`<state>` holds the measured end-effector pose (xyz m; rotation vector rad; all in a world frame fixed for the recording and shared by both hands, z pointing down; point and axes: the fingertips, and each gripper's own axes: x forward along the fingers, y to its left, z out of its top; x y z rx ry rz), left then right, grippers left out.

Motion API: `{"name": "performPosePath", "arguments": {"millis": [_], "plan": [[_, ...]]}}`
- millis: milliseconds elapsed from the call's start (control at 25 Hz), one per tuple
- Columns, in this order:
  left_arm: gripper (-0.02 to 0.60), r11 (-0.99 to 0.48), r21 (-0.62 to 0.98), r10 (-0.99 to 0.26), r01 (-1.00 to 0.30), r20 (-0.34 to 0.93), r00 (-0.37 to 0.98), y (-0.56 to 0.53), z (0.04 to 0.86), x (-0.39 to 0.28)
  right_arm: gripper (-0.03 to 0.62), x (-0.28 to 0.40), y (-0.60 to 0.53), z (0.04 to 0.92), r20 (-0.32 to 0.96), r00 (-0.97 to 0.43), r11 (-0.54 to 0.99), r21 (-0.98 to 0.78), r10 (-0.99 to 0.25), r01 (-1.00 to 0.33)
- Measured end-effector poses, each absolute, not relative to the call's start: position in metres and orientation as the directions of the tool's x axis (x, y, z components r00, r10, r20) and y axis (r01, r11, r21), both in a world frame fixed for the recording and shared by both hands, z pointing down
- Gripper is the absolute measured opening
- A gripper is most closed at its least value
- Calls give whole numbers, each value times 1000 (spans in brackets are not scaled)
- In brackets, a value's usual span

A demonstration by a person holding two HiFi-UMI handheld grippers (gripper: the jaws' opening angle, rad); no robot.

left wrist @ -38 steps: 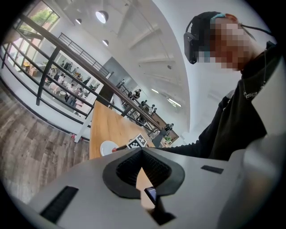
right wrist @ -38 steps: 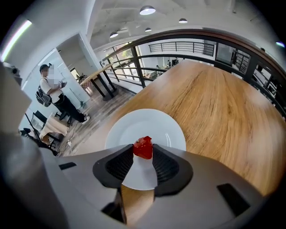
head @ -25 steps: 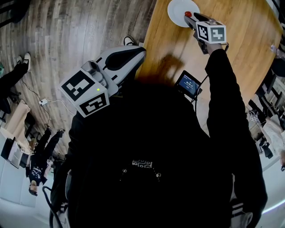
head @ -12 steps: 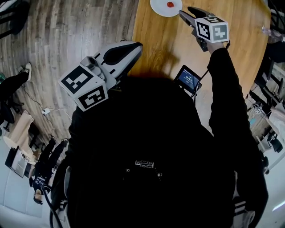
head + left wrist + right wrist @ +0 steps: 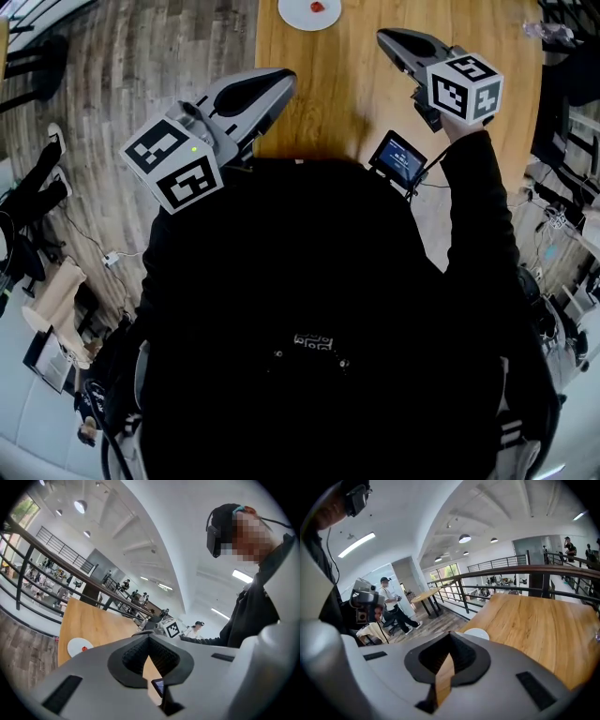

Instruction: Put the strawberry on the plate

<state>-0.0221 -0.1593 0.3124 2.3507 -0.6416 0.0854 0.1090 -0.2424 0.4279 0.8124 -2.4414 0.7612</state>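
The red strawberry (image 5: pixel 317 7) lies on the small white plate (image 5: pixel 302 15) at the far end of the wooden table (image 5: pixel 356 89). My right gripper (image 5: pixel 382 36) hovers well back from the plate and to its right; its jaws have just been closing and now stand shut with nothing between them. In the right gripper view the jaws (image 5: pixel 450 634) meet, and the plate (image 5: pixel 478 633) peeks out behind them. My left gripper (image 5: pixel 286 77) is held over the table's near left edge, shut and empty. Its own view shows the plate (image 5: pixel 75 647) and strawberry (image 5: pixel 84 648) far off to the left.
A small device with a lit screen (image 5: pixel 399 159) and its cable sit near the table's front edge. A clear bottle (image 5: pixel 548 33) lies at the far right. Wooden floor (image 5: pixel 141 84) runs along the left of the table. People and a railing stand in the background.
The right gripper has drawn back and up from the plate, leaving the strawberry on it, and its jaws have gone from open to shut. The left gripper shifted only slightly.
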Motion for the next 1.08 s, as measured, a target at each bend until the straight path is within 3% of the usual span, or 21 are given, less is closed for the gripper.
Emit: {"name": "performPosePath", "arguments": {"millis": [240,440,680,880,1080], "plan": [[0,-708,549,-401,-445,206,893,-181,304,-19,18,111,-244,367,391,-742,627,-397,-545,-670],[0,-760,500,-379,-416,179,908,-175,258,3,18,136,-215,293,318,-729,647,-337,-606,-684],[0,-780,474,-356,-408,201,913,-212,314,27,18,155,-244,358,290,-731,633,-367,-618,-682],[0,-794,480,-328,-373,180,928,-183,250,48,18,171,-216,289,304,-714,628,-341,-631,-699],[0,-800,470,-323,-373,187,928,-159,261,63,18,186,-191,300,297,-714,629,-338,-634,-700]]}}
